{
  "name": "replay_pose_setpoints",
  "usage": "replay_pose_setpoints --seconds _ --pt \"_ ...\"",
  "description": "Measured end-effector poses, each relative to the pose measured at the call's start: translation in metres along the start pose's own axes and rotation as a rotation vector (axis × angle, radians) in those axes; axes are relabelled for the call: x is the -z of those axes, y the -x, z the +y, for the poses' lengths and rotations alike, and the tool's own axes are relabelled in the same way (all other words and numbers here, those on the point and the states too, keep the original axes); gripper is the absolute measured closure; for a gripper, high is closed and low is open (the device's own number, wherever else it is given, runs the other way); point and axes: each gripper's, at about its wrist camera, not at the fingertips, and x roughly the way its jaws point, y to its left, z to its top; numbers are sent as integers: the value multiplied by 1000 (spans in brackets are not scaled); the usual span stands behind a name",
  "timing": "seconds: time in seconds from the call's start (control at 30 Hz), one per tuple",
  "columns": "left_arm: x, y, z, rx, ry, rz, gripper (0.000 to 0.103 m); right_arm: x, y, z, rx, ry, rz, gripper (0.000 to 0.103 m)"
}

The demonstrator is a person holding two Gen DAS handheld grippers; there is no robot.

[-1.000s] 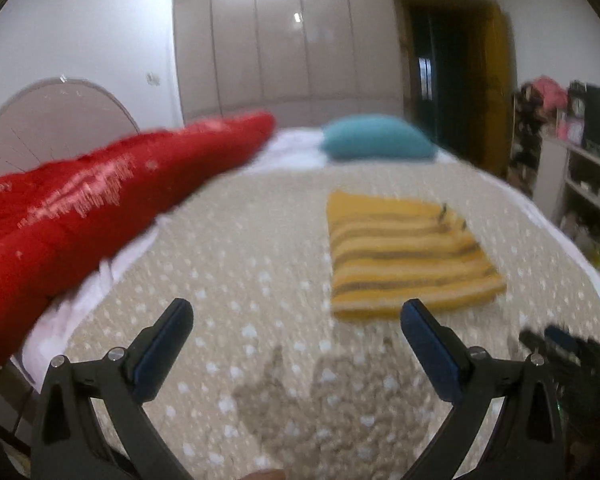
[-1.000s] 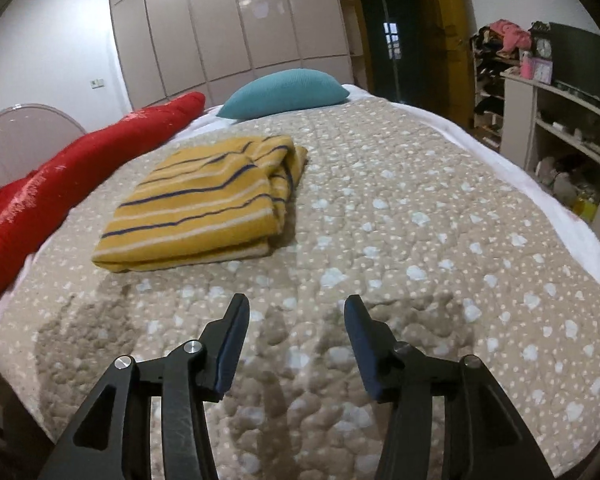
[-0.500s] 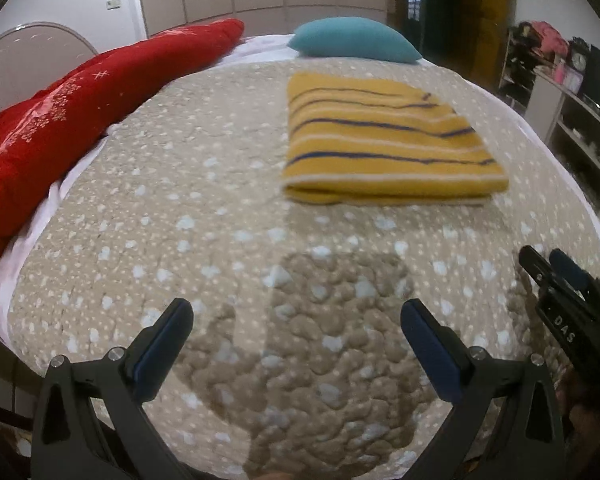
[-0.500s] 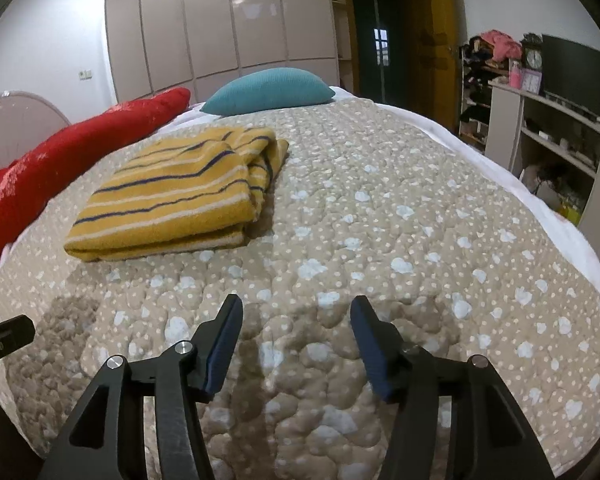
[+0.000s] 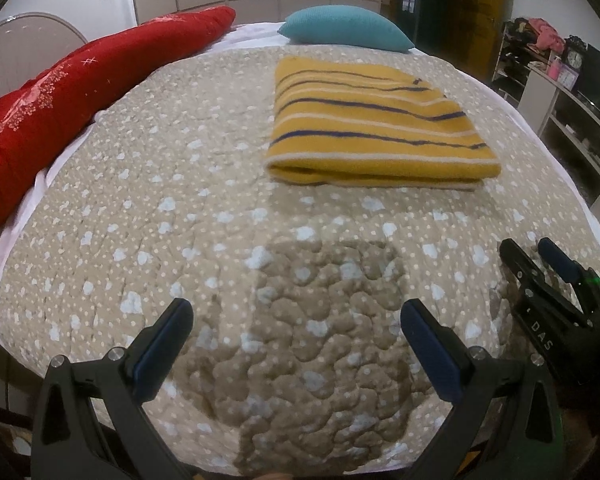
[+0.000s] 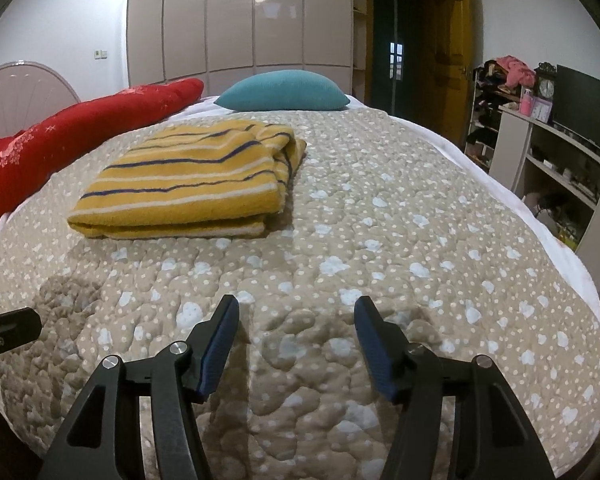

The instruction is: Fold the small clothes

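A yellow garment with navy and white stripes [image 5: 374,128] lies folded into a flat rectangle on the beige dotted quilt [image 5: 172,208]. It also shows in the right wrist view [image 6: 196,184], left of centre. My left gripper [image 5: 296,316] is open and empty, above the near part of the bed, well short of the garment. My right gripper [image 6: 296,312] is open and empty, also near the bed's front edge. The right gripper shows at the right edge of the left wrist view [image 5: 540,256].
A long red cushion [image 5: 60,92] lies along the bed's left side. A teal pillow [image 5: 346,34] sits at the head. Shelves with clutter [image 6: 556,160] stand to the right. A wardrobe [image 6: 240,16] and a dark doorway are behind.
Both grippers have pulled back toward the bed's front edge and steadied. The left view swung down onto the bed. The right gripper opened a little wider. The garment has not moved.
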Motion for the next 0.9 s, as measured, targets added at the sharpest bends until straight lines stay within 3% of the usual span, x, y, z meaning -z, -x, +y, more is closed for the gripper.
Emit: replay_pose_setpoints --seconds 0.9 --pt "6 -7 2 15 0 27 0 3 -2 0 18 2 -3 34"
